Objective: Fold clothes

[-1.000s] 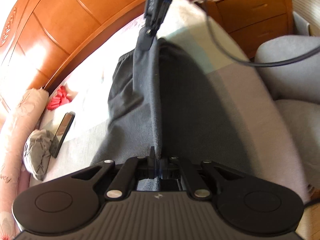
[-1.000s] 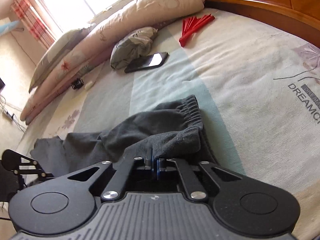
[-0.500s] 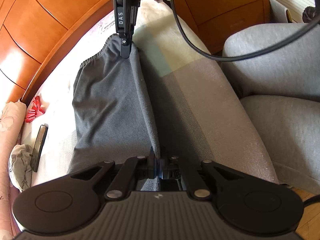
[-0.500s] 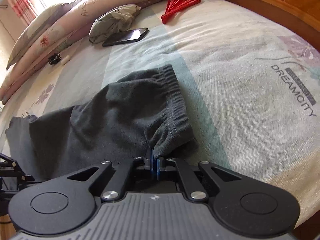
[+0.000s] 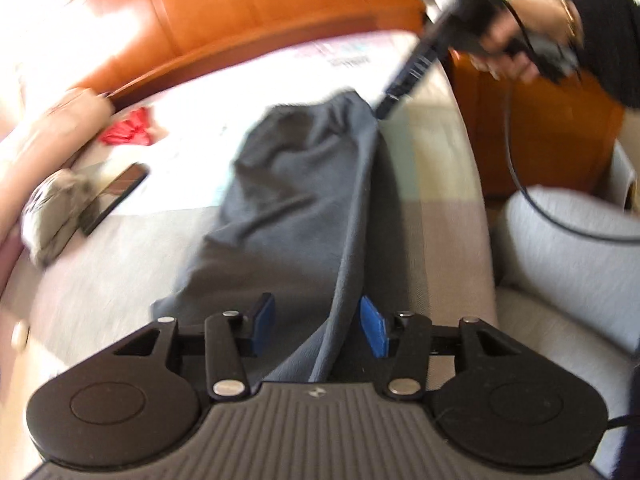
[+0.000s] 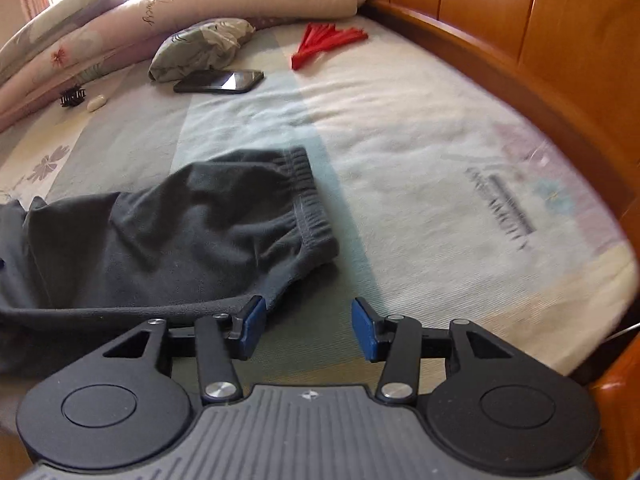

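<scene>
**Both grippers open, grey trousers lying on the bed**

Left gripper [image 5: 318,330]: jaws spread wide, blue pads [image 5: 373,330] exposed. A fold of the grey trousers [image 5: 296,208] runs up between the two pads, but neither pad visibly presses it; nothing gripped. The trousers stretch away toward 12 o'clock on the bed [image 5: 436,216]; the frame is motion-blurred.

Right gripper [image 6: 308,328]: jaws equally wide, with bare sheet in the gap. The trouser edge lies against the outside of its left finger [image 6: 252,320], not between the pads. In the right wrist view the elastic waistband [image 6: 308,196] sits at about 12 o'clock from the gripper, with the rest of the garment spreading toward 9 o'clock.

In the left wrist view the right gripper [image 5: 390,102] appears at 1 o'clock, tip beside the waistband end, held by the person's hand [image 5: 508,48].

Also on the bed: phone [image 6: 220,81], red fan [image 6: 326,40], small pillow [image 6: 200,46], toward 11–12 o'clock. Wooden headboard [image 6: 520,20] at 1 o'clock.
</scene>
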`<action>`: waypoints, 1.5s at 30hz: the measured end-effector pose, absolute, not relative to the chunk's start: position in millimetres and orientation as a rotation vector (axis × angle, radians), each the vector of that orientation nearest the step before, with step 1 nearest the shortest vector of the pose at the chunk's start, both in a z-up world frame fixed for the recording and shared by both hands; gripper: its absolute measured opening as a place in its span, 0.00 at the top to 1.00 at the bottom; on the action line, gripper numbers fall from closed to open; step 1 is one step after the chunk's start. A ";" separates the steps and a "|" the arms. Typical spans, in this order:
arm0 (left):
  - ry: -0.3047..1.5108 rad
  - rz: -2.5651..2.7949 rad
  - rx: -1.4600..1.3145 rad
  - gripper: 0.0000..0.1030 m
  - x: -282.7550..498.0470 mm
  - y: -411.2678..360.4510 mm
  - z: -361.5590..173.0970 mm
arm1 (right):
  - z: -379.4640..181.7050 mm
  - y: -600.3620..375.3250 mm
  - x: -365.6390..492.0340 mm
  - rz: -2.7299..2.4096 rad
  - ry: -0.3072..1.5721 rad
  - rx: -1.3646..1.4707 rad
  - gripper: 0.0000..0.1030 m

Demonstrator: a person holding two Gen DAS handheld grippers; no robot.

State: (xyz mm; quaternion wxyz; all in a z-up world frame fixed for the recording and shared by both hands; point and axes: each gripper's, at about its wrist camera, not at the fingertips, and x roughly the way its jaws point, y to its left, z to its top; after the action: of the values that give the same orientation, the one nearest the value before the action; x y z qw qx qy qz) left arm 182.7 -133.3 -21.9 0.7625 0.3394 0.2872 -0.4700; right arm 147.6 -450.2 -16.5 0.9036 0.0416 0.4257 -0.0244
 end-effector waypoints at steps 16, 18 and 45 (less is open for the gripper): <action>0.792 -0.694 0.333 0.42 213.3 -72.4 -79.2 | -63.0 -353.1 171.1 0.063 0.861 0.023 0.33; 0.801 -0.687 0.331 0.41 204.8 -65.7 -83.4 | -56.6 -349.8 166.8 0.050 0.873 -0.001 0.33; 0.802 -0.236 -0.386 0.27 203.6 106.6 -56.1 | -40.6 -302.9 152.4 0.101 0.808 0.195 0.08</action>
State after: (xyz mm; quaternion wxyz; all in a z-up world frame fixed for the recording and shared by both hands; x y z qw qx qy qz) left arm 203.6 106.6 -56.1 0.8960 -0.1863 0.3868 -0.1137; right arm 152.4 -302.9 -40.6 0.9137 0.0947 0.3923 0.0489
